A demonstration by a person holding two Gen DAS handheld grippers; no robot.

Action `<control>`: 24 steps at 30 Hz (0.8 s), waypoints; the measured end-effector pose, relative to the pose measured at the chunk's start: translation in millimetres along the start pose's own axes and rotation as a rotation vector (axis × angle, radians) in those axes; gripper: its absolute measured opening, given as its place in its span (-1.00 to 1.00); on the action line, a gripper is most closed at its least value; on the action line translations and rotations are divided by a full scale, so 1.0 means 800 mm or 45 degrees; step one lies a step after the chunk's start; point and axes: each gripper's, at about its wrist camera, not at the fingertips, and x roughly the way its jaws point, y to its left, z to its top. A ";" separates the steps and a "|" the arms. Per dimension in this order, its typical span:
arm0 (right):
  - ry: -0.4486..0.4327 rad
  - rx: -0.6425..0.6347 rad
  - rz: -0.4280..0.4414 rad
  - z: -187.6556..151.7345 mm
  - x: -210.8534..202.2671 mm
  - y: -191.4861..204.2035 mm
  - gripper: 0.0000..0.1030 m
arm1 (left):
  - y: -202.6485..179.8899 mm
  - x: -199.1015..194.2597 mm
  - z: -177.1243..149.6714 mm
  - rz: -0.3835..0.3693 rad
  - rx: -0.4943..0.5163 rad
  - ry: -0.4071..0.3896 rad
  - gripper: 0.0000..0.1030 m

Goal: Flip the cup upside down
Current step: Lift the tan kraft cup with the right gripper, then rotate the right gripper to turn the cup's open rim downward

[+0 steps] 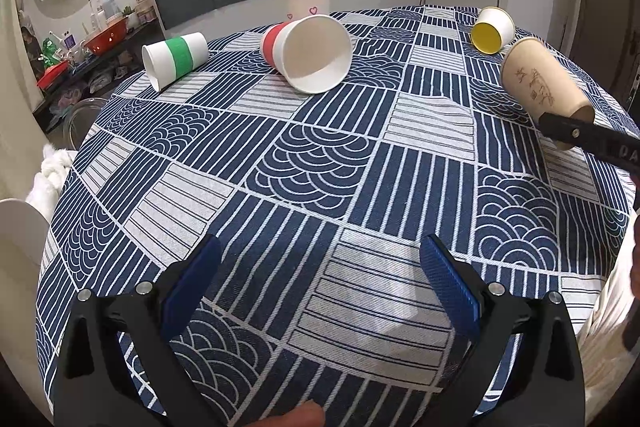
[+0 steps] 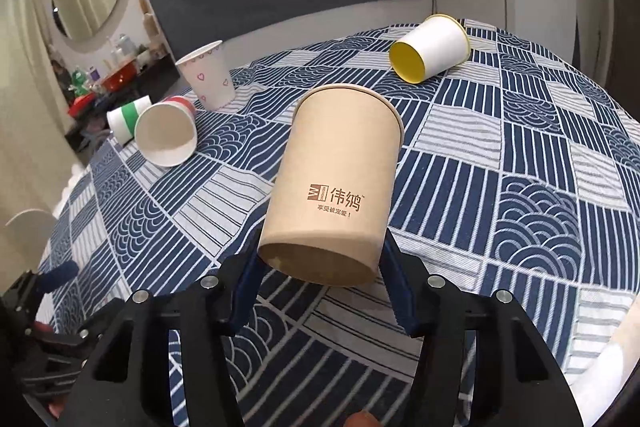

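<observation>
Brown paper cup (image 2: 336, 187) sits pinched near its base between your right tongs (image 2: 320, 291), lifted off the tablecloth (image 2: 520, 167). Roll your wrist until the rim faces down, then lower gently. Your left tongs (image 1: 320, 291) gape wide, empty.

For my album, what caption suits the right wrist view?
Right gripper grips a tan paper cup above the blue patterned tablecloth.
</observation>
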 end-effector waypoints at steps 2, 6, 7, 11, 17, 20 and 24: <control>0.011 -0.015 0.035 0.009 -0.010 -0.008 0.00 | -0.005 -0.002 0.002 -0.008 -0.004 -0.001 0.88; 0.049 -0.082 0.084 0.033 -0.030 -0.019 0.00 | -0.016 -0.004 0.008 -0.021 -0.009 0.006 0.88; 0.075 -0.098 0.102 0.039 -0.033 -0.021 0.00 | -0.019 -0.005 0.010 -0.022 -0.007 0.005 0.88; 0.249 -0.164 0.167 0.070 -0.032 -0.031 0.00 | -0.033 -0.005 0.020 -0.023 0.006 -0.002 0.88; 0.538 -0.288 0.181 0.109 -0.014 -0.036 0.00 | -0.051 0.003 0.039 -0.026 0.033 -0.005 0.88; 0.692 -0.317 0.170 0.121 0.004 -0.038 0.00 | -0.056 0.010 0.051 -0.053 0.030 -0.004 0.88; 0.853 -0.352 0.187 0.136 0.026 -0.031 0.00 | -0.062 0.021 0.064 -0.069 0.032 -0.003 0.88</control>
